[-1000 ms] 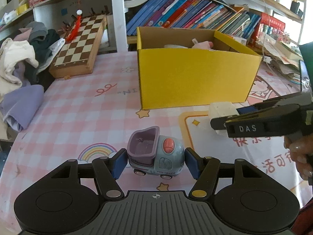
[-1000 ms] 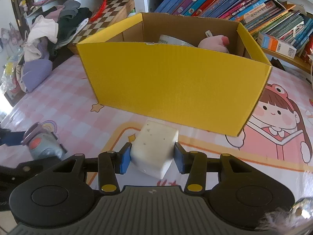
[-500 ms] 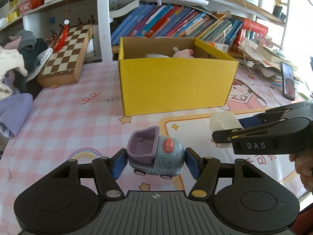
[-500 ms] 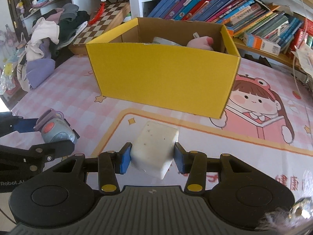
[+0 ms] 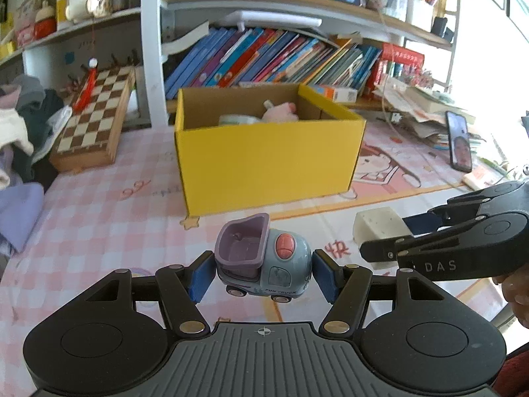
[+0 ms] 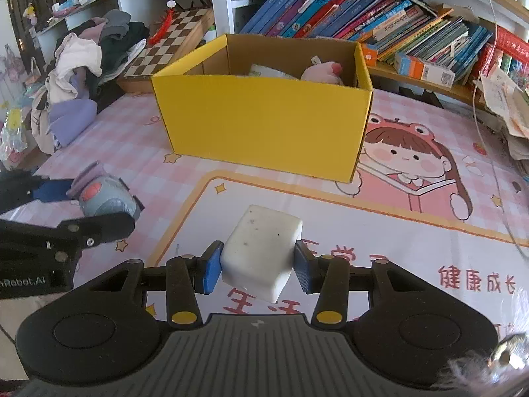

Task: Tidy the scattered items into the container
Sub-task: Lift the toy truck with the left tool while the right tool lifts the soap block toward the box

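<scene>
Both claws have risen and drawn back from the yellow box (image 5: pixel 267 162), so that its open top and inner walls now show more fully than a second ago, while the grips themselves have not changed. The left claw (image 5: pixel 263 273) pinches a small toy truck (image 5: pixel 264 261) by its two ends, blue pads pressed against the purple tipper and the grey-blue cab, with the wheels hanging clear of the bench (image 5: pixel 99 225). The right claw (image 6: pixel 258 266) pinches a white block (image 6: pixel 261 251) flecked with dark specks, tilted between its pads and lifted off the pink checked cover. In the left wrist view the right claw reaches in from the right edge with the block at its tip, just beside the truck, and part of a hand (image 5: pixel 515 294) shows below it. The box stands ahead of both claws on the bench, well apart from them. Inside it lie a pink plush toy (image 6: pixel 322 71) and a pale flat thing too hidden to name. A chessboard (image 5: pixel 96 122) leans beside a pile of clothes (image 6: pixel 86 76) to the left, and rows of books (image 5: pixel 271 59) fill the shelf behind the box.
</scene>
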The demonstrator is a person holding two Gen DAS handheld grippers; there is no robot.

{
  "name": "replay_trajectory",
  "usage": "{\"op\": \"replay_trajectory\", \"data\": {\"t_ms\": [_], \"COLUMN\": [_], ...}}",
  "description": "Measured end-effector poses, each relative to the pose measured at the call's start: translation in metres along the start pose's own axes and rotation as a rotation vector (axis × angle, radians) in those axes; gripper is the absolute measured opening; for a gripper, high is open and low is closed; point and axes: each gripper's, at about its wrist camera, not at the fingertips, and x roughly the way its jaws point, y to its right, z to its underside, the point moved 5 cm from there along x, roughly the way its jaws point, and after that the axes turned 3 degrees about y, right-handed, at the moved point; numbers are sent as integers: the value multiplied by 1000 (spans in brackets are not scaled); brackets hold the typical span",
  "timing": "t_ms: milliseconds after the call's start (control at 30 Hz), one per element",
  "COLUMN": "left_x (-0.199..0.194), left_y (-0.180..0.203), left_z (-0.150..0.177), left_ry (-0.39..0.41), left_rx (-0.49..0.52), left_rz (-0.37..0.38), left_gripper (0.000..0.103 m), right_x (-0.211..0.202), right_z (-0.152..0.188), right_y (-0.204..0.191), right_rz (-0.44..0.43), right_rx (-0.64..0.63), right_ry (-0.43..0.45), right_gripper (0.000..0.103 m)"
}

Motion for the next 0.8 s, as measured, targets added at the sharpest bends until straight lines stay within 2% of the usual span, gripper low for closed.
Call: {"op": "replay_trajectory", "data": {"t_ms": [400,800], "left_x": [-8,1], "left_y": [7,4], "left_z": [-51,-113], "left_ry": [117,223], "left_rx": [41,69], "left_rz": [26,-4], "left_gripper": [64,64], "right_x": [-30,-44], "right_z": [-36,-113], "right_y": [15,33], "right_rz": [-4,-25], "right_rx": [-33,-120], "right_ry": [95,240], "right_gripper": [43,43]}}
